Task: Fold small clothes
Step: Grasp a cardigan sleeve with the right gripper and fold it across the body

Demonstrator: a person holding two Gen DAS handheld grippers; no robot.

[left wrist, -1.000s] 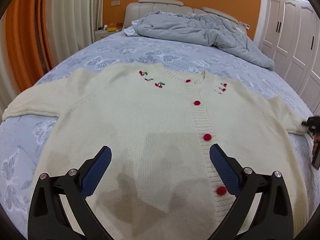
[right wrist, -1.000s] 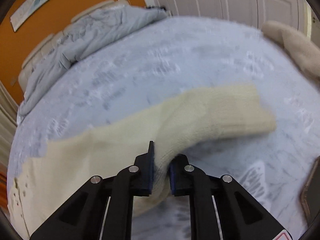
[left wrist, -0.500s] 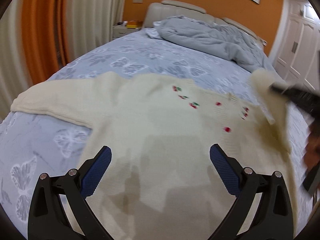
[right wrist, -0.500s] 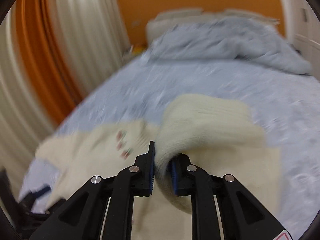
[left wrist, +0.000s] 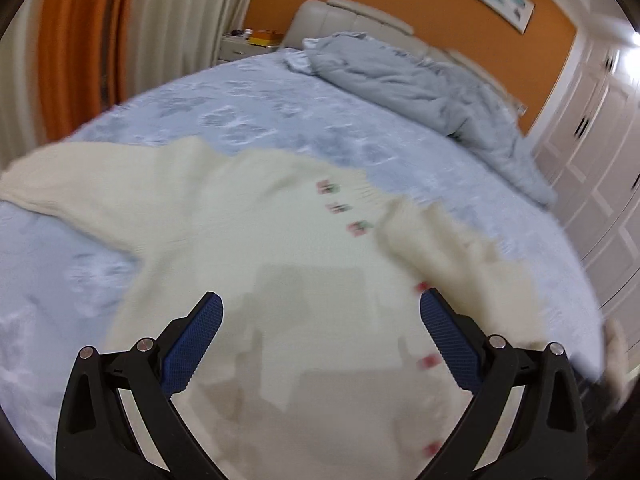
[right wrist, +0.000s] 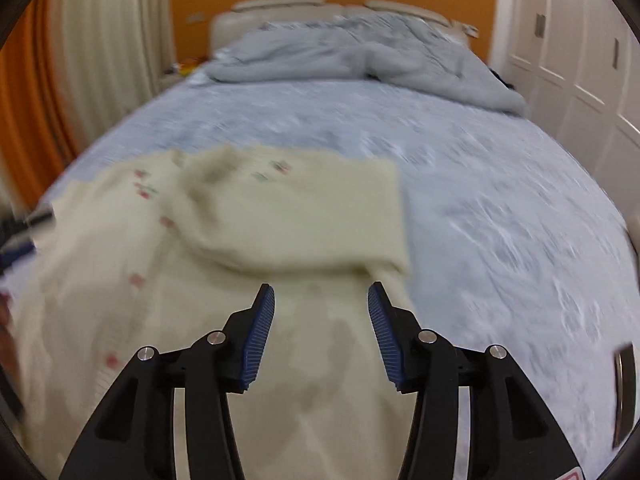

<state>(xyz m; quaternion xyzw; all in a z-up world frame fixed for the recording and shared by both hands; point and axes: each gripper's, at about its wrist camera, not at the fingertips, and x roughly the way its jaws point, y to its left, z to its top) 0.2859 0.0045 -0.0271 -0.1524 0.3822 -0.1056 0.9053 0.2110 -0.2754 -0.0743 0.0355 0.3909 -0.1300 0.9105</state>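
Observation:
A cream knit cardigan (left wrist: 248,248) with red buttons and cherry embroidery lies flat on the blue bedspread (left wrist: 240,112). Its right sleeve (right wrist: 304,216) is folded across the chest; it also shows in the left wrist view (left wrist: 444,244). The left sleeve (left wrist: 76,184) lies stretched out to the left. My left gripper (left wrist: 320,344) is open and empty above the cardigan's lower front. My right gripper (right wrist: 320,332) is open and empty just in front of the folded sleeve, above the cardigan (right wrist: 120,280).
A rumpled grey duvet (left wrist: 420,84) lies at the head of the bed by the headboard. White wardrobe doors (right wrist: 568,48) stand on the right, curtains (left wrist: 92,40) on the left. A dark flat object (right wrist: 624,392) lies on the bedspread at the far right.
My right gripper carried the right sleeve over the cardigan's chest, then opened and let it go. My left gripper stayed open and swung toward the left sleeve side.

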